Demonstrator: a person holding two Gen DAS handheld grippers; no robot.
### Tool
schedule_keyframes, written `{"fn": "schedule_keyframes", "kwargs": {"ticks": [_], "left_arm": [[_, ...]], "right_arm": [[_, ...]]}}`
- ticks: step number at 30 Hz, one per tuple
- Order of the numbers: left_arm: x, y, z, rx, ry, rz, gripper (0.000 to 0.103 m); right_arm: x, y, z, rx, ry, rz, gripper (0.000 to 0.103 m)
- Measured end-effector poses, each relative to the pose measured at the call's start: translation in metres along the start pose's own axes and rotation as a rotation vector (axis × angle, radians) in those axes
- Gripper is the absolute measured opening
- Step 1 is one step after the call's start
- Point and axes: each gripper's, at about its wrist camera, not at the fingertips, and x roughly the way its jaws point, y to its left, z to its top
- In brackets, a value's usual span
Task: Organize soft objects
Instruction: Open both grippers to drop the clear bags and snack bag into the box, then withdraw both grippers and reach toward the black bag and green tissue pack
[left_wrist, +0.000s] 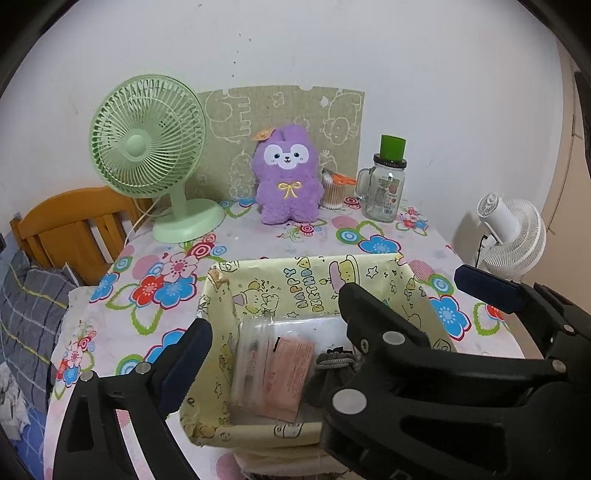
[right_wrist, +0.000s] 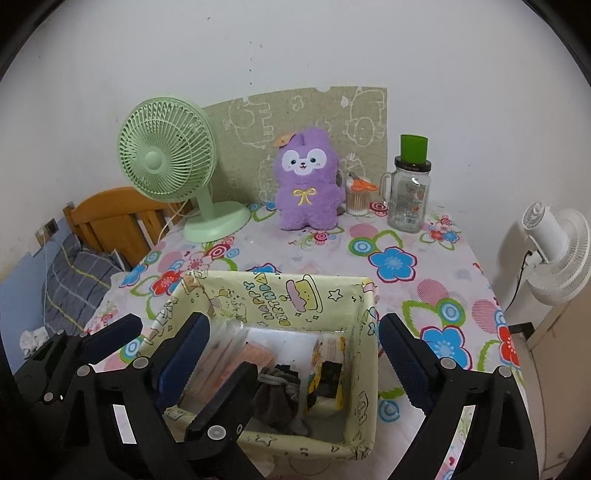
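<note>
Grey pouch (right_wrist: 277, 398) half hidden in basket (right_wrist: 364, 332).

Two fans are showing: one green fan (left_wrist: 147, 147) far ahead-left of the hand-held gripper, one white fan (left_wrist: 513, 236) off to its right. One purple plush toy (left_wrist: 286, 175) is sitting far ahead. One glass jar (left_wrist: 382, 192) is standing beside one cup of cotton swabs (left_wrist: 332, 194). One yellow box (left_wrist: 295, 273) is lying just ahead, holding one grey pouch (right_wrist: 277, 398) and one clear bag (left_wrist: 266, 354).
</note>
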Motion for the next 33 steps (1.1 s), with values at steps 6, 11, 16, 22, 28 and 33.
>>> {"fn": "schedule_keyframes", "kwargs": {"ticks": [6, 11, 16, 22, 28, 33], "left_arm": [[-0.023, 0.000, -0.003, 0.007, -0.034, 0.005, 0.097], [-0.043, -0.002, -0.008, 0.005, -0.048, -0.006, 0.098], [-0.065, -0.004, -0.015, 0.007, -0.078, -0.009, 0.098], [-0.089, -0.004, -0.024, 0.004, -0.106, -0.008, 0.098], [-0.107, -0.005, -0.034, 0.005, -0.124, -0.003, 0.098], [-0.117, -0.005, -0.045, 0.006, -0.132, -0.005, 0.098]], "right_arm": [[-0.023, 0.008, -0.002, -0.008, -0.025, -0.006, 0.095], [-0.048, 0.014, -0.008, -0.002, -0.052, -0.025, 0.097], [-0.073, 0.019, -0.014, -0.009, -0.084, -0.042, 0.102], [-0.099, 0.027, -0.023, -0.020, -0.109, -0.044, 0.102], [-0.119, 0.033, -0.034, -0.026, -0.120, -0.041, 0.102], [-0.129, 0.037, -0.044, -0.031, -0.123, -0.041, 0.102]]}}
